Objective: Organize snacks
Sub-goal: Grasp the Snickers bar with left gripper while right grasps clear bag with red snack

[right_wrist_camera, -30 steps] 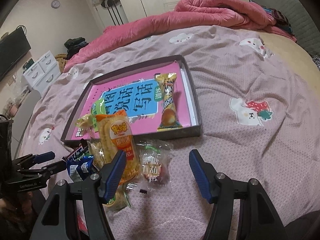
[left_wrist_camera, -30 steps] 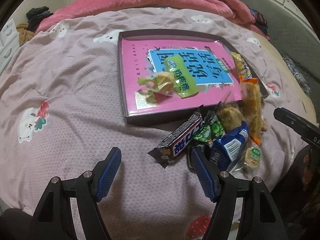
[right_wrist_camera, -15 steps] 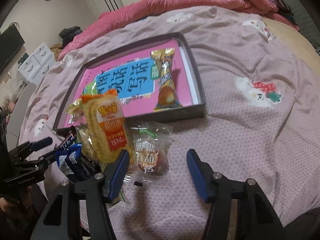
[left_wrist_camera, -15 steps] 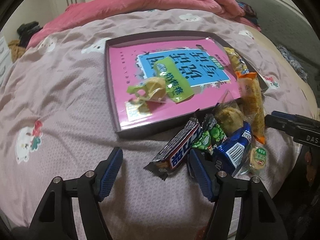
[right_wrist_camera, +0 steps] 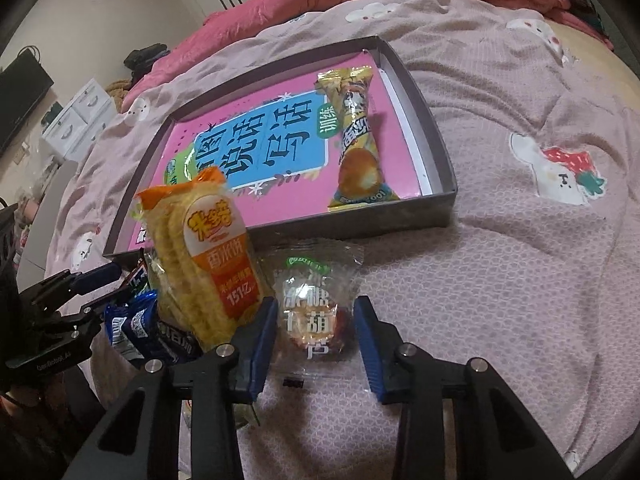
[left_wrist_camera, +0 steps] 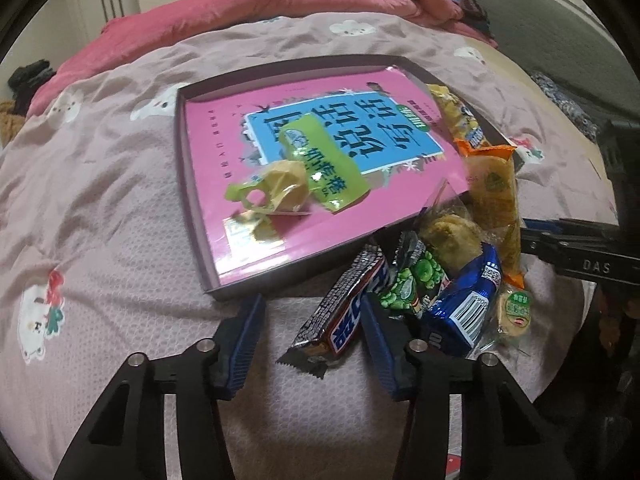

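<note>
Left wrist: left gripper [left_wrist_camera: 312, 336] jaws closing around chocolate bar [left_wrist_camera: 344, 312], not yet pinching. Right gripper [right_wrist_camera: 316, 336] closing, straddling clear candy packet [right_wrist_camera: 312, 316], pads apart.

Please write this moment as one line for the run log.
left tongs: closing around dark chocolate bar | right tongs: closing around clear-wrapped red candy | neither pressed yet | grey shallow box: three snacks inside

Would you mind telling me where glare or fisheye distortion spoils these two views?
Left wrist view: glare whitens the green candy wrapper, and the box edges bow. Right wrist view: the clear hawthorn snack packet reflects light, blurring its print; dark vignette fills the corners.
</note>
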Available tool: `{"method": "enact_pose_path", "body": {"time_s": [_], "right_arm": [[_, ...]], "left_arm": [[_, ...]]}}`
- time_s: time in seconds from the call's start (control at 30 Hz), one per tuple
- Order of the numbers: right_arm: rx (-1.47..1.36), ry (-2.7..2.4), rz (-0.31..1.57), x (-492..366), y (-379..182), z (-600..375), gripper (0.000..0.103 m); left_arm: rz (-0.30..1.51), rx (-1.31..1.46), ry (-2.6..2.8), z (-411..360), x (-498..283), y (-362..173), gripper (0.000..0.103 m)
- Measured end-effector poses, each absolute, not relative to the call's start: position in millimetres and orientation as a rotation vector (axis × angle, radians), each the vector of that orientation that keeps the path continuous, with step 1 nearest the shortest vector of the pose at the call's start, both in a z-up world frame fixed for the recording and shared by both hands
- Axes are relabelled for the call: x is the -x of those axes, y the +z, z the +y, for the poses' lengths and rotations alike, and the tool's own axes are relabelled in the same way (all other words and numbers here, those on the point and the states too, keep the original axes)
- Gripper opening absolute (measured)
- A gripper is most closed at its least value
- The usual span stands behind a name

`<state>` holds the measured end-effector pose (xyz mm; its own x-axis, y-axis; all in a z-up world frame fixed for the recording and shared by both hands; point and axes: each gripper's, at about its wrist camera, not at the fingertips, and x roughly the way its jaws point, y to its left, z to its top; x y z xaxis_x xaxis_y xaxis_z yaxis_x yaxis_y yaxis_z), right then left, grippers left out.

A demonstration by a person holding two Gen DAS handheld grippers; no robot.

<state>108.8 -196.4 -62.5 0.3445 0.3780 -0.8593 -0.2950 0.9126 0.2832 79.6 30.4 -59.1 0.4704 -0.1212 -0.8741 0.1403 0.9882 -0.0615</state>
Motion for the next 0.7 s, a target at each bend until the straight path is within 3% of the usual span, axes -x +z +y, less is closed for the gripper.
{"method": "enact_pose_path", "body": {"time_s": [0.13,0.43,0.7], "right_arm": [[-0.081,0.438,1.136,-111.9,-64.6,-194.1,0.04],[-0.081,0.453,1.137,-119.4,-67.1,-190.7,0.038],[-0.079,0.452,1.075,-110.8,-51.3,-197.4,0.037]], "left_arm": [[1.083,-0.03,-0.205,25.5,-81.9,-62.2,0.037],[1.127,0.105,-0.269,37.7,-89.4,-72.9,0.035],[1.123,0.174,-0.304,38.6,-80.1,-70.8,0.021]]}}
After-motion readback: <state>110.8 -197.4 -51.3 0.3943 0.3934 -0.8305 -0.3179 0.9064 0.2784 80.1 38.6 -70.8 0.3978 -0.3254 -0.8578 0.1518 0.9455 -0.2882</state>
